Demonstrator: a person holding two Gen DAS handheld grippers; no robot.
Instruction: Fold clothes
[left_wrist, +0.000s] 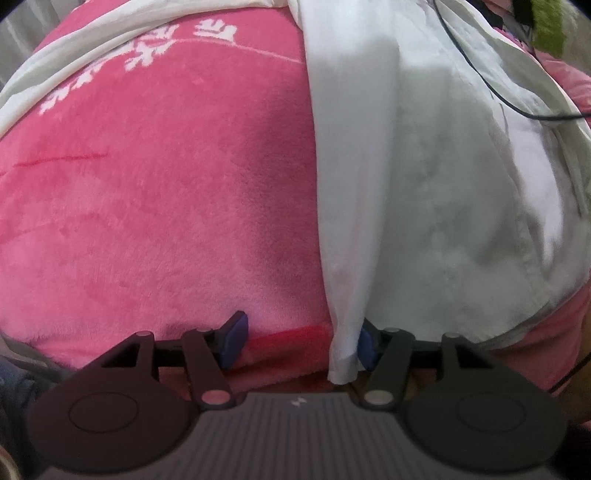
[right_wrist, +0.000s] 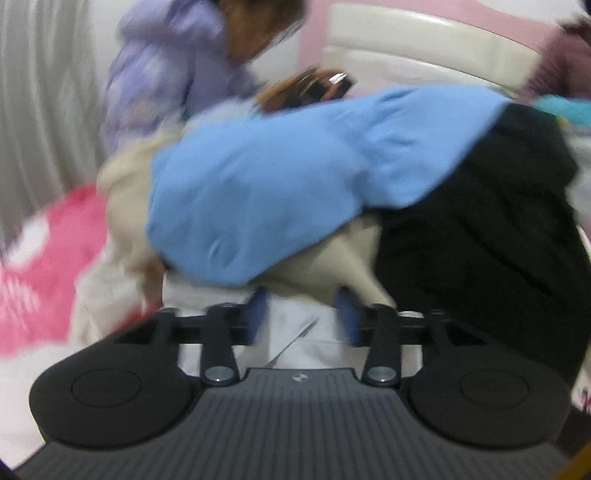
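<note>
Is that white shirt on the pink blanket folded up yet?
Not yet. The white shirt lies spread along the pink blanket, with one edge hanging between the open left gripper fingers.

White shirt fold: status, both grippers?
Left gripper open, white shirt edge hanging beside its right pad, not pinched. Right gripper open, facing clothes pile; view blurred. Black cable lies across shirt.

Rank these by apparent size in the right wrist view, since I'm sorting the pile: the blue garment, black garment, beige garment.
1. blue garment and black garment: roughly alike, and the blur and overlap prevent ranking.
2. beige garment: least showing, mostly hidden beneath the blue one.
</note>
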